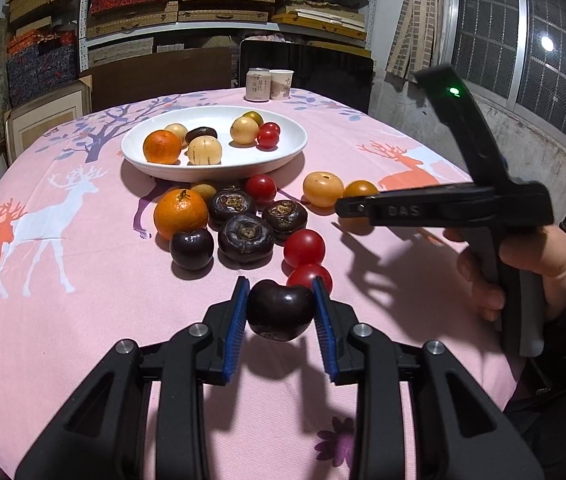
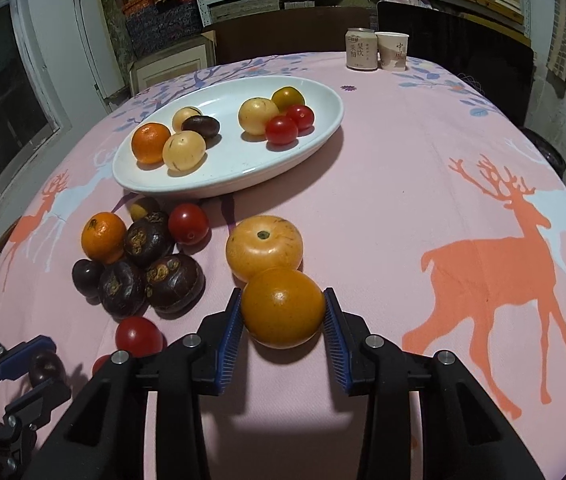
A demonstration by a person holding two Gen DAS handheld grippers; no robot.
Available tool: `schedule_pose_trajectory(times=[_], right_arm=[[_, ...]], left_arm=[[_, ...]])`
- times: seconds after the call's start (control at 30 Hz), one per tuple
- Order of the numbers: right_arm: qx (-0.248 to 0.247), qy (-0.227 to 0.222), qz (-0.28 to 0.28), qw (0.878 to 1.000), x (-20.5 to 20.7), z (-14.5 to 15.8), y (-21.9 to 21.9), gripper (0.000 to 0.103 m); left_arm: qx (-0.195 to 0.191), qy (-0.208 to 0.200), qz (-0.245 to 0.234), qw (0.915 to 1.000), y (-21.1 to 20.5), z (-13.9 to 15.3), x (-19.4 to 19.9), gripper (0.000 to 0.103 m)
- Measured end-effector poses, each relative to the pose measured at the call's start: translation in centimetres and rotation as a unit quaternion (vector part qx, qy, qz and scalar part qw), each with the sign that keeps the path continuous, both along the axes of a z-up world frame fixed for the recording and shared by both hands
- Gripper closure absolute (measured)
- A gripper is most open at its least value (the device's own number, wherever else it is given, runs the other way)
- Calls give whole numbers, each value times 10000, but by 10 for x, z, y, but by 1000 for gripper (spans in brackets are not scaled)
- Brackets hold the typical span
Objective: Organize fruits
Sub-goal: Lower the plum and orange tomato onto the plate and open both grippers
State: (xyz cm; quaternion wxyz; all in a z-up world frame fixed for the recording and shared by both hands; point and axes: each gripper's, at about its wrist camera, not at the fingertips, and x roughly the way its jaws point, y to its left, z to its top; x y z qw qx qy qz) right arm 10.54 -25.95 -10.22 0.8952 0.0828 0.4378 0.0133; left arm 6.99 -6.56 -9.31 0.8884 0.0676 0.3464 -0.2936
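My left gripper (image 1: 281, 312) is shut on a dark purple plum (image 1: 279, 308) and holds it just above the pink cloth; it also shows in the right wrist view (image 2: 45, 366). My right gripper (image 2: 283, 316) is shut on an orange-yellow round fruit (image 2: 283, 314) near the table. A white oval plate (image 1: 283, 152) behind holds several fruits: an orange (image 1: 161, 147), pale yellow ones, a dark one and red tomatoes (image 1: 267, 135). Loose fruits lie before the plate: an orange (image 1: 180, 213), dark brown fruits (image 1: 245, 237), a plum (image 1: 191, 249), red tomatoes (image 1: 304, 247), a yellow persimmon (image 2: 263, 247).
A can (image 1: 257, 85) and a paper cup (image 1: 281, 84) stand at the table's far edge. A dark chair back (image 1: 307, 64) is behind them. Shelves with boxes line the back wall. A window is at the right.
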Motion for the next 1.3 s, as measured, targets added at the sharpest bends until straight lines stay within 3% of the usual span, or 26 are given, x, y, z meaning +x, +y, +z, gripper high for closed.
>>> schedule_pose_trajectory(times=[0.27, 0.37, 0.67, 0.83, 0.93, 1.07, 1.3], right_arm=[[226, -98, 135, 9996, -18, 10, -3, 64], [312, -191, 159, 9992, -18, 21, -8, 64], [285, -499, 283, 9979, 11, 61, -15, 64], [281, -768, 454, 9956, 50, 92, -16, 64], [305, -746, 484, 9956, 84, 97, -17, 64], [606, -492, 393, 9962, 139, 88, -23, 64], [414, -121, 183, 9989, 213, 53, -23, 64]], left_arm=[[-98, 217, 166, 9996, 7, 1, 9, 72], [94, 295, 319, 9990, 8, 2, 18, 72], [-26, -72, 354, 9993, 5, 52, 52, 72], [-51, -167, 429, 9989, -1, 71, 106, 72], [143, -155, 554, 9982, -11, 70, 144, 72], [200, -106, 654, 9976, -26, 70, 193, 72], [489, 107, 727, 9961, -50, 42, 270, 72]])
